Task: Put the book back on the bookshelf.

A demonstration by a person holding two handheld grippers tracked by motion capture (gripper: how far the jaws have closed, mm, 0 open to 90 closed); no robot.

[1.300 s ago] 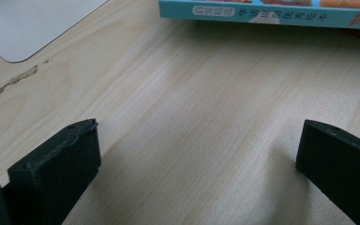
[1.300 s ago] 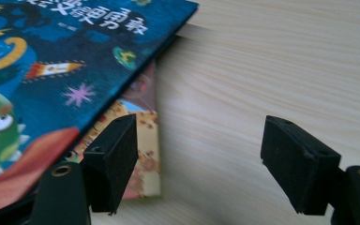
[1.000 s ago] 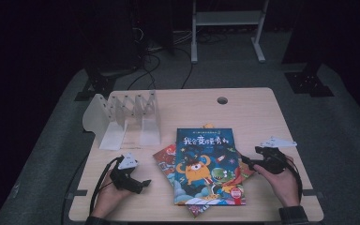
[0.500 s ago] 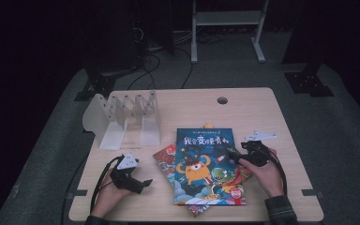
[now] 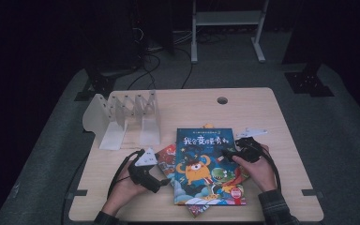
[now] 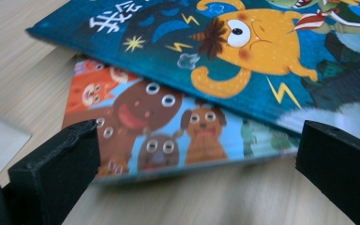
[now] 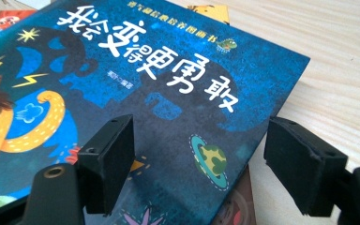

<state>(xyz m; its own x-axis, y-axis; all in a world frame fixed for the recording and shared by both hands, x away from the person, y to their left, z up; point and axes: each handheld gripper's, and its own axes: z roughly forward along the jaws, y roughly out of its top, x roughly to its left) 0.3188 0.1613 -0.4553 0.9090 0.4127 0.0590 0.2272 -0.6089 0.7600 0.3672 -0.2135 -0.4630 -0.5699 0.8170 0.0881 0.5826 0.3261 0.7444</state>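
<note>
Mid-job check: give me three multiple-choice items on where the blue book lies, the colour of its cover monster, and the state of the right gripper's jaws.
1. The blue book lies:
A. on top of other books
B. inside the white rack
C. on the floor

2. The monster on its cover is:
A. green
B. orange-yellow
C. purple

3. The right gripper has its jaws:
A. shut on the book
B. open over the book's cover
C. shut on nothing

Key: 1 A, an orange book pokes out beneath; 2 B, the left gripper view shows it; 3 B, the right gripper view shows a wide gap.

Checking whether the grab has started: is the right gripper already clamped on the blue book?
No, the right gripper has its jaws spread wide above the blue book, gripping nothing.
</note>
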